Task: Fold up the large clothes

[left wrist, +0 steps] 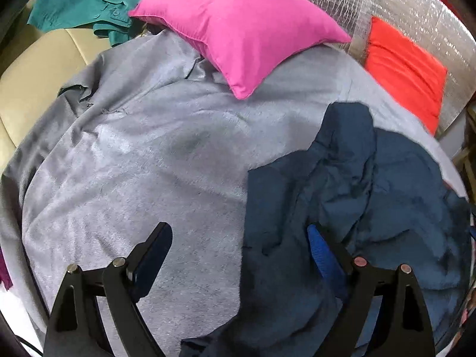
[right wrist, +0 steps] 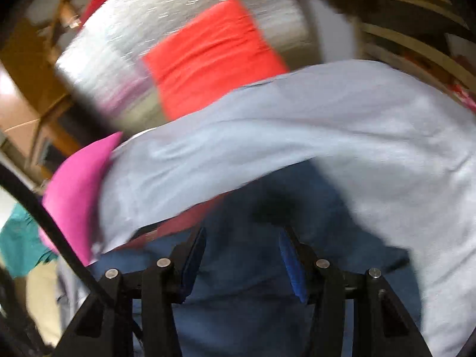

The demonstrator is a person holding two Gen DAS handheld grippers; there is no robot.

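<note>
Left hand-held gripper (left wrist: 239, 244) spread, navy garment (left wrist: 357, 208) beneath (crumpled), seemingly untouched

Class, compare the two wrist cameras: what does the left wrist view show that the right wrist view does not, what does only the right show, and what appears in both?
Only the left wrist view shows the beige cushion and the open left gripper above the cloth.

Only the right wrist view shows the wooden shelving and the open right gripper, in a motion-blurred frame.

Both show the navy garment crumpled on the grey blanket, the pink pillow, the red cushion, the silver quilted backing and the teal garment.
</note>
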